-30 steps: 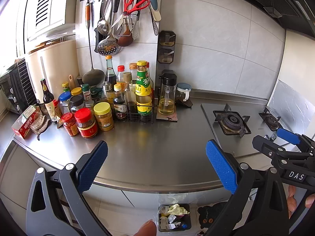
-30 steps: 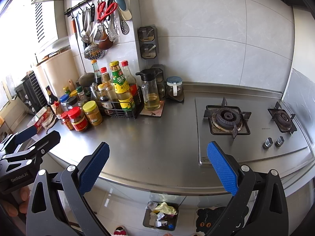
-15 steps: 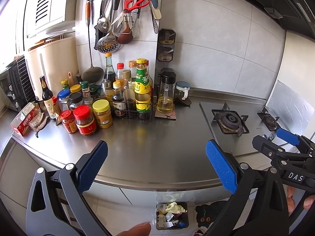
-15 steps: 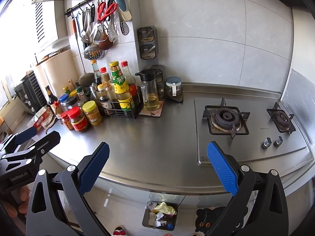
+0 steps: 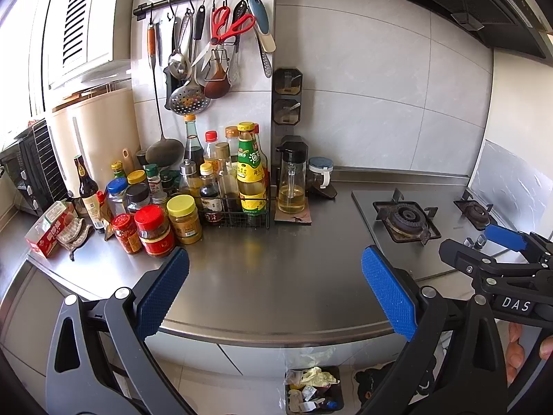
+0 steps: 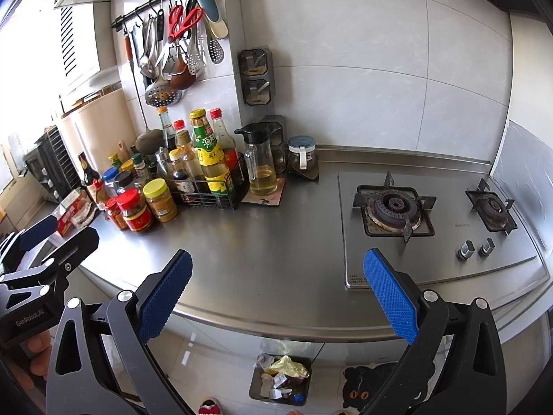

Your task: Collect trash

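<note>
A small trash bin [image 5: 314,390] holding crumpled paper and wrappers stands on the floor below the steel counter's front edge; it also shows in the right wrist view [image 6: 281,378]. My left gripper [image 5: 274,294] is open and empty, held above the counter's front edge. My right gripper [image 6: 276,294] is open and empty too, beside it. Each gripper shows at the edge of the other's view: the right gripper [image 5: 497,249] and the left gripper [image 6: 48,238]. I see no loose trash on the counter.
Jars, sauce bottles and a wire rack [image 5: 221,200] crowd the counter's back left, with a red box and cloth [image 5: 55,230] at far left. An oil jug [image 5: 292,183] stands mid-back. A gas hob [image 6: 397,207] lies right. Utensils hang above.
Both grippers have stayed open and nearly still; the left view has shifted slightly, with the counter and bin a little higher in frame.
</note>
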`<state>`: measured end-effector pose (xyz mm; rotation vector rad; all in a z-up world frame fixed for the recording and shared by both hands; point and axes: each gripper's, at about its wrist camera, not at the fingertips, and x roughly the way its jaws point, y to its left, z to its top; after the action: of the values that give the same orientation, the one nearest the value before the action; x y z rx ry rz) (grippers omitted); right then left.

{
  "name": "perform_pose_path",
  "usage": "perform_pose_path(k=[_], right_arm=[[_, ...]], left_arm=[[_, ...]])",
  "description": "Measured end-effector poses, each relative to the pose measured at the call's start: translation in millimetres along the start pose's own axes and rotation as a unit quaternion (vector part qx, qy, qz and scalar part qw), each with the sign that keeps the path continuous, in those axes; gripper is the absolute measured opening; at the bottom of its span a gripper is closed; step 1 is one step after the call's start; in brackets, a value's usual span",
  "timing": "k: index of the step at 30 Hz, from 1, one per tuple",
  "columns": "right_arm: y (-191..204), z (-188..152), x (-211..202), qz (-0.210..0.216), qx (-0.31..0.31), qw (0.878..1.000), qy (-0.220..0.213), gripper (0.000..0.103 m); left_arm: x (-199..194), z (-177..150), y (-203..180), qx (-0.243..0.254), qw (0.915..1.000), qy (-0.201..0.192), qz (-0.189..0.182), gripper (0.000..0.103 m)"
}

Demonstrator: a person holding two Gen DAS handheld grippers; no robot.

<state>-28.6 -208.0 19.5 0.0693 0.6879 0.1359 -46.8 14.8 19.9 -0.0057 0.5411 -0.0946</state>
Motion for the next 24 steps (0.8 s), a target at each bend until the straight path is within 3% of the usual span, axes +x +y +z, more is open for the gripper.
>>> perform_pose_path(k=[24], right_arm=[[3.1,-0.6,-2.9,-0.006,-0.002,1.0,0.001,0.1]], left_arm=[[3.5,-3.3,3.2,-0.013,0.9996,0.025,0.0,0.095]])
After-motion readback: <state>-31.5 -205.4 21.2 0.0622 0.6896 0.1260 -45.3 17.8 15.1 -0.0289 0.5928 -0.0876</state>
